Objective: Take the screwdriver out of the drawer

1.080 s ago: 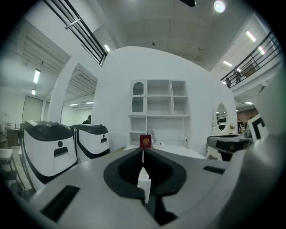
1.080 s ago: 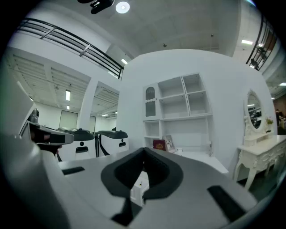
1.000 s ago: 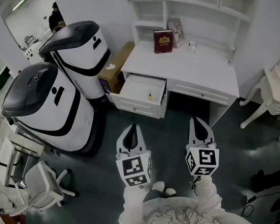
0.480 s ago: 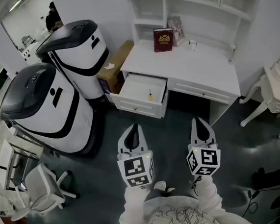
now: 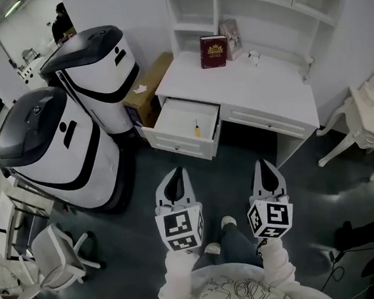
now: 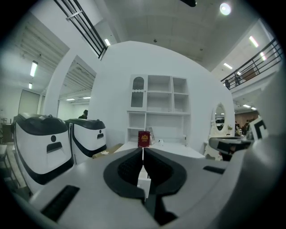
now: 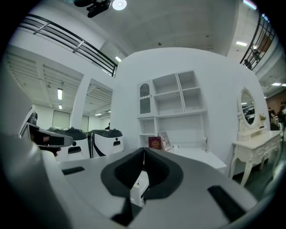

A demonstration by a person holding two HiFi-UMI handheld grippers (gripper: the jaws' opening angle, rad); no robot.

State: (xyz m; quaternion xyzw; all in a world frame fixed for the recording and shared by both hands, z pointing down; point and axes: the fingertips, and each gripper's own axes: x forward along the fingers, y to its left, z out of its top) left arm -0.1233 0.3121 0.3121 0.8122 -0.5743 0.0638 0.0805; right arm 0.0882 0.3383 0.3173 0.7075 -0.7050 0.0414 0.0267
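The screwdriver (image 5: pixel 197 129) lies inside the open drawer (image 5: pixel 173 145) of the white desk (image 5: pixel 267 95), just above the centre of the head view, near the drawer's right side; the left gripper (image 5: pixel 176 173) and the right gripper (image 5: pixel 265 164) hang side by side in the lower middle, well apart from the drawer, both pointing toward the desk; each has its jaws pressed together with nothing between them; a red book (image 5: pixel 213 51) stands at the back of the desk, upper centre.
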